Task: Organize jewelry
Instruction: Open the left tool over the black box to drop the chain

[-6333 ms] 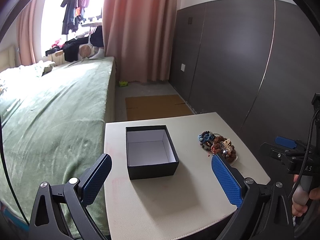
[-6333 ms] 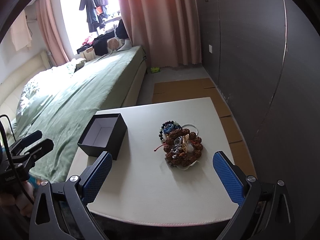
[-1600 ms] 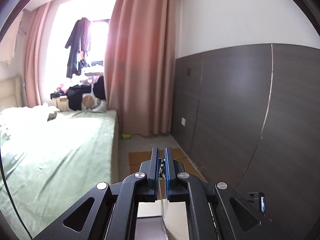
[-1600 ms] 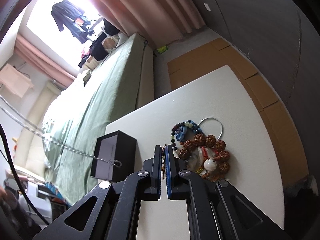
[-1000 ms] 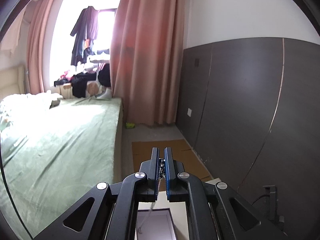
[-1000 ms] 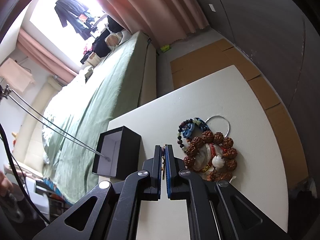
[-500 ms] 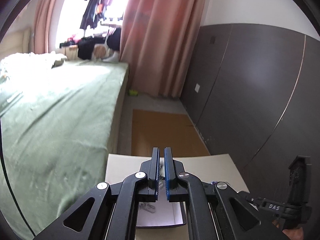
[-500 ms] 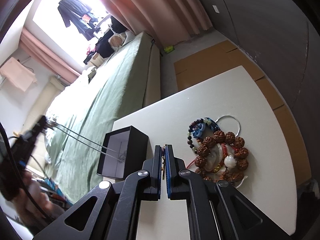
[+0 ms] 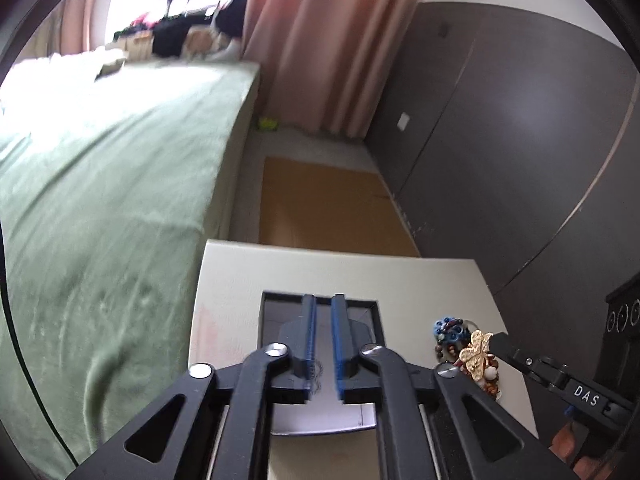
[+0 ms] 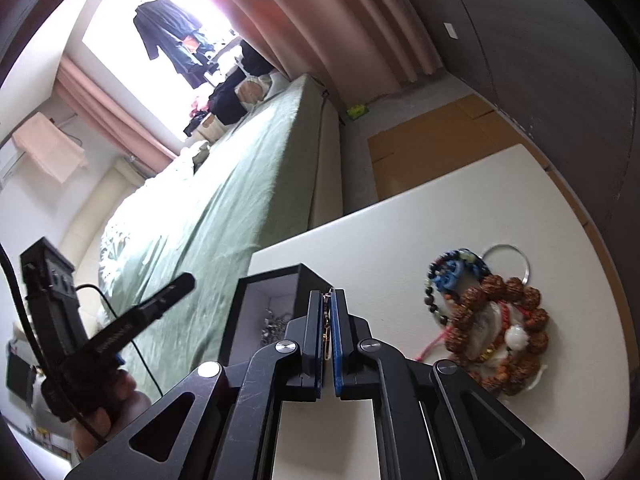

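Chain (image 10: 273, 325) apparently heaped, no clear axis

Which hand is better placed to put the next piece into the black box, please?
Right, probably: the right gripper is shut on a gold butterfly piece beside the black box. The left gripper has just been opening its jaws, nothing between them; its chain lies inside.

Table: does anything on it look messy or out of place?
Yes. The bracelets lie heaped and overlapping in one pile on the table, beside the box rather than in it. A chain lies bunched inside the box. Nothing looks spilled or broken.
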Tool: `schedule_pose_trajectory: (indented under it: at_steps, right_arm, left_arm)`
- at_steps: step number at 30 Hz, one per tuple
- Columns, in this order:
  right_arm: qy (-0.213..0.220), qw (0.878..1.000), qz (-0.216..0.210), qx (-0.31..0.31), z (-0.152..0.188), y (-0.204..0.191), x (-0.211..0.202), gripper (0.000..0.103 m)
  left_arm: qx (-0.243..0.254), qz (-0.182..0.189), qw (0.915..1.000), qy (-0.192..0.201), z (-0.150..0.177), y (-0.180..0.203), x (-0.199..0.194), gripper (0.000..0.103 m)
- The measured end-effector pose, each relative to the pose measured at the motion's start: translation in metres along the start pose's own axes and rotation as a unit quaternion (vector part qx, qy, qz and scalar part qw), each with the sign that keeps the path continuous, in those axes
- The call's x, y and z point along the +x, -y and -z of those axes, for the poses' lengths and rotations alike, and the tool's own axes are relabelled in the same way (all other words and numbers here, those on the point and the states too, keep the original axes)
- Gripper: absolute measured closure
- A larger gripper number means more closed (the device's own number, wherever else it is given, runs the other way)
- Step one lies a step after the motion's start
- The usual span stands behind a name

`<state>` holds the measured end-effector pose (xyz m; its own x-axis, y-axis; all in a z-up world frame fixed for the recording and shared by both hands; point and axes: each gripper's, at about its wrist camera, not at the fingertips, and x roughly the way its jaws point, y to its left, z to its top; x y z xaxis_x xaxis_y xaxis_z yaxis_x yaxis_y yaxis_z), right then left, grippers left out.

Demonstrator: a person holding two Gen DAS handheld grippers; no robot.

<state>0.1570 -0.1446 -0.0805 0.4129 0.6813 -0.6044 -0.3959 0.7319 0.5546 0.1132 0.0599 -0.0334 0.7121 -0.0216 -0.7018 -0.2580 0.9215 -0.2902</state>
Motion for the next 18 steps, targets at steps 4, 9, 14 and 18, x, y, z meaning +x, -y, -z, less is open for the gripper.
schedule_pose_trajectory:
  at_steps: [4,9,14,18]
  right_arm:
    - [0.001,1.000,-0.015,0.002,-0.002,-0.007,0.012,0.098]
    - [-0.002,0.999,-0.046,-0.003,-0.004,-0.022,0.026,0.098]
    - [-0.010,0.996,-0.089,-0.011,-0.005,-0.040,0.042,0.098]
    - [-0.045,0.993,-0.107,-0.024,-0.003,-0.050,0.061,0.081]
  left_arm:
    - [-0.035,-0.005,0.9994,0.003,-0.001,-0.020,-0.004,0.043]
    - [-0.051,-0.022,0.9983,0.020,-0.008,-0.038,-0.018,0.041]
    - [-0.068,-0.031,0.9968,0.029,-0.010,-0.055,-0.027,0.041]
    - [-0.075,-0.031,0.9962,0.032,-0.011,-0.062,-0.031,0.041]
